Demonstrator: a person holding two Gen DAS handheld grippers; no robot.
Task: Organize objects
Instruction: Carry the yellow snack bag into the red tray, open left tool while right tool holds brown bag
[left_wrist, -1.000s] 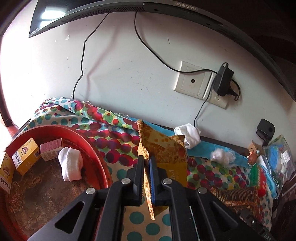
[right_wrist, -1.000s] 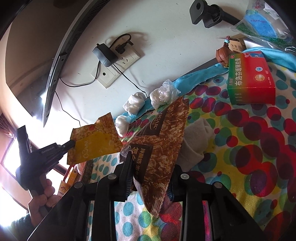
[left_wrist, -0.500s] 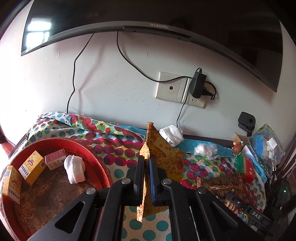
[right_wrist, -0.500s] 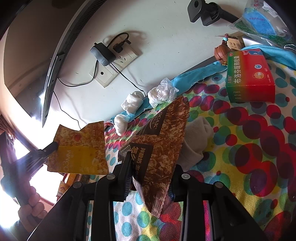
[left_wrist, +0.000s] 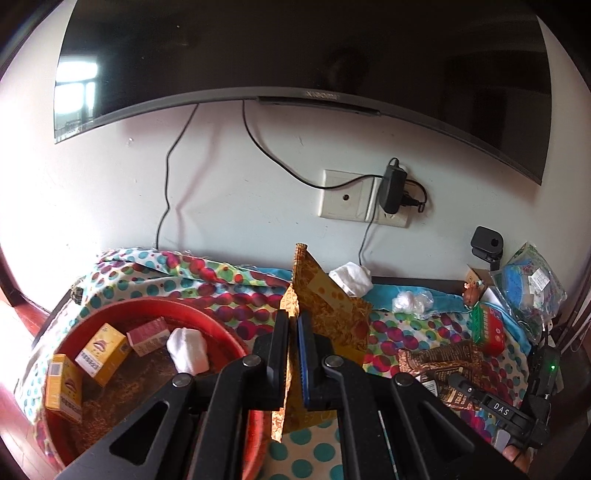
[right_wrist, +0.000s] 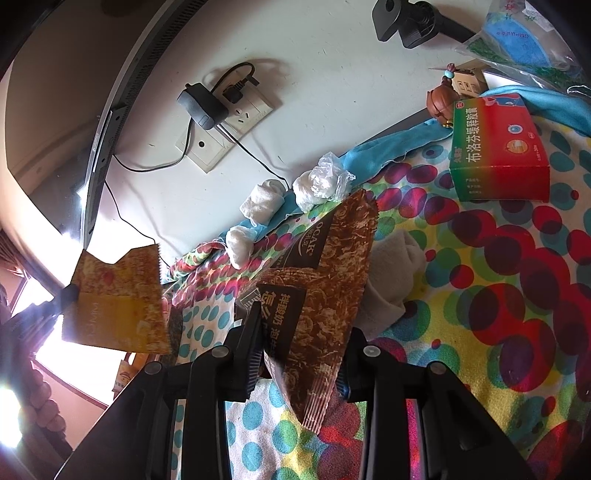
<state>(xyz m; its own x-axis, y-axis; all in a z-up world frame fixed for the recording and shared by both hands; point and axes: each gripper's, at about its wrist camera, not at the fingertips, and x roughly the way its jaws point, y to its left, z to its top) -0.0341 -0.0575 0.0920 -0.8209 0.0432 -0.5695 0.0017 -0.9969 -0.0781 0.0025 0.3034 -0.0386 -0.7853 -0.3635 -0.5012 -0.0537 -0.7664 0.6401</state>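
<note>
My left gripper (left_wrist: 292, 325) is shut on a yellow-orange snack packet (left_wrist: 325, 306) and holds it in the air right of the red round tray (left_wrist: 221, 328). The packet also shows in the right wrist view (right_wrist: 118, 299), raised at the far left. The tray holds yellow boxes (left_wrist: 101, 352), a pink box (left_wrist: 147, 335) and a white rolled cloth (left_wrist: 187, 350). My right gripper (right_wrist: 299, 339) has its jaws apart around a brown snack packet (right_wrist: 325, 295), which lies on the dotted cloth (right_wrist: 480, 295); I cannot tell if the pads press it.
A red-green medicine box (right_wrist: 495, 147), a grey sock (right_wrist: 395, 273), white wads (right_wrist: 321, 181) and a small brown figurine (right_wrist: 439, 99) lie on the cloth. A wall socket with charger (left_wrist: 391, 192), a monitor (left_wrist: 295, 48) and a black camera (left_wrist: 487, 243) are behind.
My left gripper has risen and pulled back with the yellow packet, so more of the monitor and tray shows. The right gripper has hardly moved.
</note>
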